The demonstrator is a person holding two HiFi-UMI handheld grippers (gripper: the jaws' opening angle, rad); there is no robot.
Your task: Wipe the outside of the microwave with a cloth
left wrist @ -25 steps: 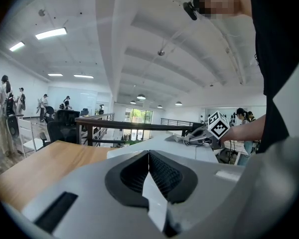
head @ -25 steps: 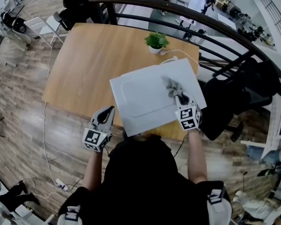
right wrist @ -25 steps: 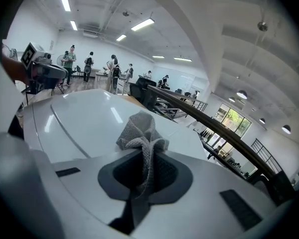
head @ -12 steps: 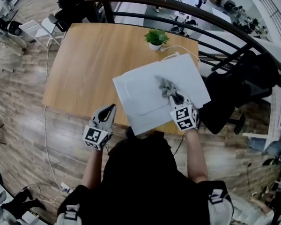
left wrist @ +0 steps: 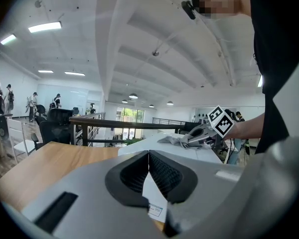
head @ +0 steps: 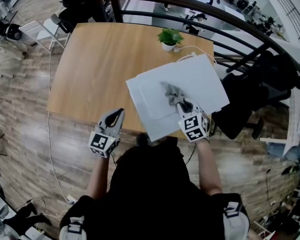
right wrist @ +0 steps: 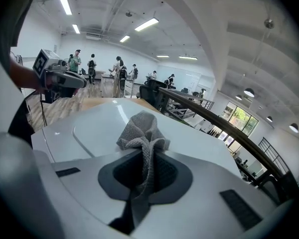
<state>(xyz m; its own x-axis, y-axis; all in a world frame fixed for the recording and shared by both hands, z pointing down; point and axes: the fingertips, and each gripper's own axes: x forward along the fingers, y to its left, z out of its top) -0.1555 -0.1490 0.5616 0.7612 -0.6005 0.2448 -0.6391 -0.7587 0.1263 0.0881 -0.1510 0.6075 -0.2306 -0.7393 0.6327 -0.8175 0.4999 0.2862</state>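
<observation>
"Where's the cloth [right wrist: 142, 131]?"

"Pinched in the right gripper [right wrist: 149, 168] and bunched just ahead of its jaws, resting on the white top of the microwave [head: 197, 81]."

"And the left gripper [left wrist: 149, 169]?"

"Jaws pressed together on nothing. It's held off the near edge of the desk [head: 97, 59], with the microwave's corner just to its right."

"Any containers?"

"One white pot [head: 168, 46] holding a green plant, well beyond the right gripper at the desk's far edge. Ahead of the left gripper there's a wide stretch of open wood."
</observation>
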